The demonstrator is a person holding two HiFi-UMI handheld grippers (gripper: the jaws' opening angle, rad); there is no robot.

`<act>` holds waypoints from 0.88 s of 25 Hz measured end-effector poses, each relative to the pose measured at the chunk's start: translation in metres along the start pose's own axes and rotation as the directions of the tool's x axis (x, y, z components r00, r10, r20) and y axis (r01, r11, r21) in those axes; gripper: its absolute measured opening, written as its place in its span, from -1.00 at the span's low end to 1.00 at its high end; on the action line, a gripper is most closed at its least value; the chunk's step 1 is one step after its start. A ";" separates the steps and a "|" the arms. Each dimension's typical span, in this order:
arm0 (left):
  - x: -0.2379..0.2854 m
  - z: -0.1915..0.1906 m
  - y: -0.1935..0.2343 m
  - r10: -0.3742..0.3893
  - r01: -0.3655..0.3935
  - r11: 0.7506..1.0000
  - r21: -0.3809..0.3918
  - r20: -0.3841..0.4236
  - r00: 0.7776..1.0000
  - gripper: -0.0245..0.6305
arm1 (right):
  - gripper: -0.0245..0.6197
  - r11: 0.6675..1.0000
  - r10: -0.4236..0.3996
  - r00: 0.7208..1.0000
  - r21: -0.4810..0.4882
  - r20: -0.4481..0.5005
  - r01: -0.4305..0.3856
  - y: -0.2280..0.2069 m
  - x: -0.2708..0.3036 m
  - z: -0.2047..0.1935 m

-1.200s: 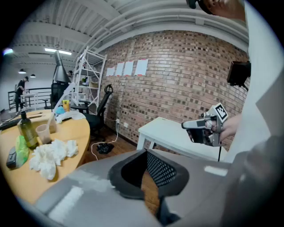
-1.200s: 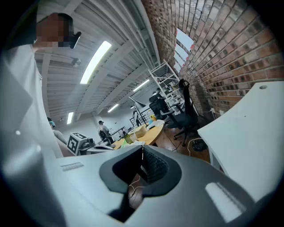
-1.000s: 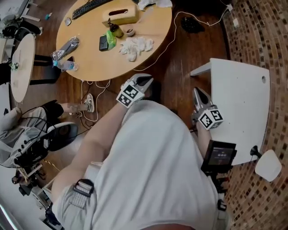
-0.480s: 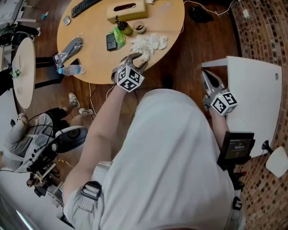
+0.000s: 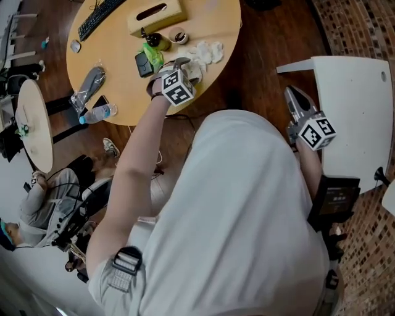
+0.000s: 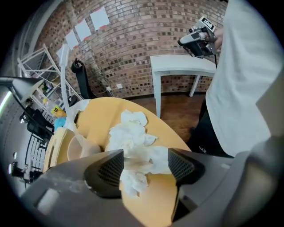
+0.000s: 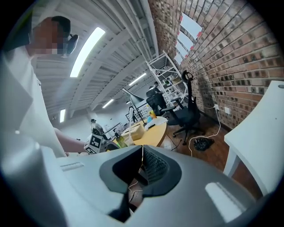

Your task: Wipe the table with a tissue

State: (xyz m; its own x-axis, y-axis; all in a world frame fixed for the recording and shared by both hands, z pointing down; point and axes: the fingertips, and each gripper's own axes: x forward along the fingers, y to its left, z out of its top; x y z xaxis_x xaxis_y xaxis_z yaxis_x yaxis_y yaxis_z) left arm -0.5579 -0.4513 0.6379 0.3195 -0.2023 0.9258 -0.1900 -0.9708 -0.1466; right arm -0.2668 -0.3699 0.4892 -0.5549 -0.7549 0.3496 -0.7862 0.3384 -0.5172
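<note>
- Torso in a white shirt fills the lower head view, with an arm at each side.
- Round wooden table lies at upper left. A white table stands at right, well apart from it across dark wood floor.
- Pale side table sits at the left edge, near the round one.
- Black keyboard and a tan tissue box lie along the round table's far side.
- Crumpled white tissue lies in a loose heap close to that table's right rim, with bare wood between it and the edge.
- Silver pouch and a clear water bottle rest near the left rim, well apart from the heap.
- Dark phone, a green bottle and a small bowl crowd just left of the heap, the nearest clutter to the tongs.
- The left arm reaches forward, forearm bare, across the table's near edge. The left gripper sits low at the heap's near end.
- In the left gripper view the left gripper's jaws stand wide apart with the tissue lying between and beyond them. Whether the pads touch it cannot be told.
- The right arm is bent at the side. The right gripper is held beside the white table's edge, and in its own view its jaws are pressed together with nothing between.
</note>
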 end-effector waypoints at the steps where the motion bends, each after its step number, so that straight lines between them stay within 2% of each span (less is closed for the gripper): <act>1: 0.006 -0.004 0.000 -0.019 0.020 1.000 0.011 -0.024 1.000 0.09 | -0.89 1.000 -0.011 1.000 0.015 0.006 0.010 -0.001 -0.002 0.000; 4: 0.019 -0.010 -0.006 -0.070 0.071 0.997 0.025 -0.068 0.995 -0.06 | -0.89 0.998 -0.035 0.999 0.056 0.025 0.033 -0.002 -0.006 0.000; 6: 0.025 -0.012 -0.013 -0.103 0.104 0.995 0.001 -0.078 0.992 -0.20 | -0.89 0.996 -0.050 0.998 0.077 0.036 0.047 -0.004 -0.008 0.003; 9: 0.033 -0.015 -0.022 -0.140 0.133 0.987 -0.093 -0.071 0.988 -0.38 | -0.89 0.993 -0.063 0.997 0.104 0.052 0.057 -0.010 -0.008 0.010; 13: 0.033 -0.015 -0.021 -0.155 0.145 0.964 -0.222 -0.028 0.988 -0.45 | -0.89 0.993 -0.054 0.997 0.105 0.063 0.047 -0.007 -0.002 0.017; 15: 0.031 -0.014 -0.021 -0.146 0.143 0.949 -0.282 0.013 0.989 -0.51 | -0.89 0.994 -0.053 0.997 0.101 0.062 0.047 -0.005 -0.001 0.019; 19: 0.012 -0.010 -0.011 -0.056 0.095 0.919 -0.382 0.113 0.992 -0.60 | -0.89 0.993 -0.059 0.996 0.102 0.066 0.052 -0.008 -0.001 0.022; 22: -0.010 0.001 -0.005 0.008 0.090 0.884 -0.460 0.206 0.978 -0.60 | -0.89 0.991 -0.071 0.995 0.118 0.066 0.063 -0.013 -0.004 0.022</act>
State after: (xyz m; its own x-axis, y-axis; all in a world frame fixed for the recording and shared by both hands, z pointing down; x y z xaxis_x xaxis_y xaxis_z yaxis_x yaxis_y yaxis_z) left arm -0.5587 -0.4445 0.6294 0.5025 -0.2322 0.8328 -0.5659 -0.8166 0.1137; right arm -0.2490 -0.3834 0.4776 -0.4783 -0.8127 0.3328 -0.7818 0.2214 -0.5828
